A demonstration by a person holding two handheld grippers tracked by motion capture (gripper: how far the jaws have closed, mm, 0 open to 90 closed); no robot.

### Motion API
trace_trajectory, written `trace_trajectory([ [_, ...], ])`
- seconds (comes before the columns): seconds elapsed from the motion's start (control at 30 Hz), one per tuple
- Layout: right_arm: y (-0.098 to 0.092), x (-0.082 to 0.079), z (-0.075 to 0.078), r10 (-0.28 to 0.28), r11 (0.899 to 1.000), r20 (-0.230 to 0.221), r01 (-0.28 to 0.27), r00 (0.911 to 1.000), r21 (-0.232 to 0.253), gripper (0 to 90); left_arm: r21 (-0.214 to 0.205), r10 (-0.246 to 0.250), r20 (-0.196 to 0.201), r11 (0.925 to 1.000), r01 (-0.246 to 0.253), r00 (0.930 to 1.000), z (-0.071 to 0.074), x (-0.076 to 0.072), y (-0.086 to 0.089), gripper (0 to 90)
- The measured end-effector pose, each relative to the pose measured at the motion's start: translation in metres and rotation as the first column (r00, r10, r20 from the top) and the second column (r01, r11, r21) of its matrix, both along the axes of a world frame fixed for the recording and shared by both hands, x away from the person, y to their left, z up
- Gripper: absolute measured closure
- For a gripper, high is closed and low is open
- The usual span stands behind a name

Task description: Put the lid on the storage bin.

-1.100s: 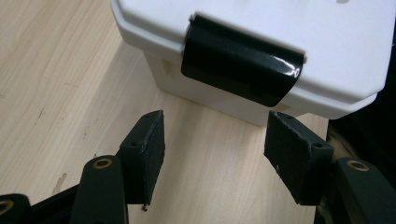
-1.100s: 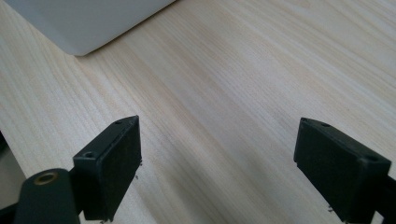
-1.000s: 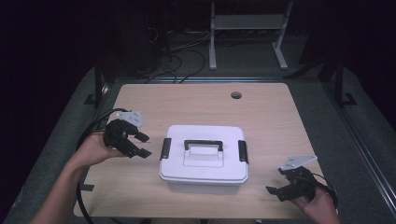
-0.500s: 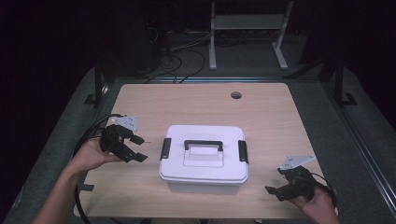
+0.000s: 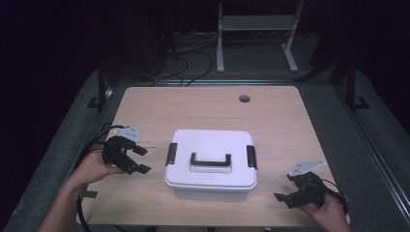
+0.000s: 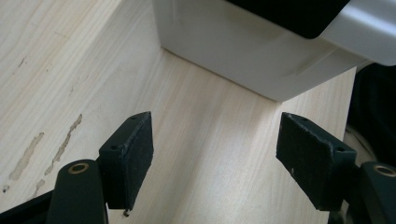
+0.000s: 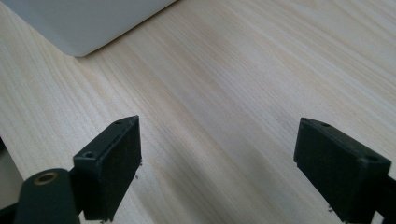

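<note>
two grippers flank the white box — left gripper just beside it, right gripper near — both spread

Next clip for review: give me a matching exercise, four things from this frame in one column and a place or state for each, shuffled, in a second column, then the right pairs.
Things
1. white box
2. left gripper
3. right gripper
4. round hole

Places or states
A. open, at the table's near right corner
B. in the tabletop near its far edge
C. lid on, middle of the table
D. open, beside the box's left latch, not touching it

Pairs: 1-C, 2-D, 3-A, 4-B
</note>
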State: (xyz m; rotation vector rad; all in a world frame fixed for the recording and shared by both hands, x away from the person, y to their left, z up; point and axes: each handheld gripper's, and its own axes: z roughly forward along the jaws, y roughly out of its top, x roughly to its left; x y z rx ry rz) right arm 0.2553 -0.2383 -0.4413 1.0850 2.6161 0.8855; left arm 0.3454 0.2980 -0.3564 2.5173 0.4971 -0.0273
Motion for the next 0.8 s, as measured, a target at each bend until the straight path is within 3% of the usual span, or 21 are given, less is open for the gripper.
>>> trace_trajectory([
  [0.67, 0.001, -0.003, 0.0, -0.002, 1.0, 0.001, 0.002, 1.0, 0.0, 14.4, -0.006, 0.053, 0.02, 0.9986, -0.053, 0.9984, -0.017, -0.013, 0.019, 20.7],
  [0.8, 0.002, -0.004, 0.001, -0.003, 1.0, 0.006, 0.003, 1.0, 0.004, 14.5, -0.004, 0.068, 0.041, 0.9977, -0.068, 0.9968, -0.018, -0.017, 0.021, 17.4],
])
